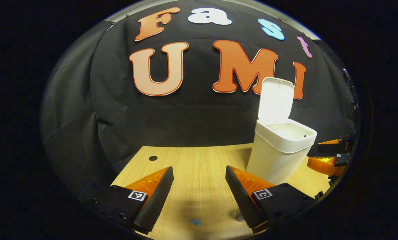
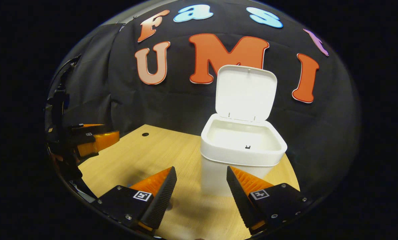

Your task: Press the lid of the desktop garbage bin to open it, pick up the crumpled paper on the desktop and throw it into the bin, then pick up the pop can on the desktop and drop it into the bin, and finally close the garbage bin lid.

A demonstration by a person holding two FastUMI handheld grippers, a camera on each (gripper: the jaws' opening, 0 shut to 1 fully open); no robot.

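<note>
A white desktop garbage bin (image 1: 279,153) (image 2: 232,166) stands on the wooden table with its lid (image 1: 275,100) (image 2: 245,92) tipped up and back, so the mouth is open. My left gripper (image 1: 199,196) is open above the table, to the left of the bin, with nothing between its fingers. In the right gripper view my right gripper (image 2: 201,195) is open just in front of the bin, its fingers apart and holding nothing. The right gripper (image 1: 329,158) also appears beyond the bin at the right edge of the left gripper view. The left gripper (image 2: 92,140) appears far left in the right gripper view.
The light wooden table (image 1: 192,163) (image 2: 158,150) has a small dark hole (image 1: 153,158) (image 2: 145,134) near its back left corner. A small blue dot (image 1: 195,221) marks the table below my left gripper. The black cloth wall closes the back.
</note>
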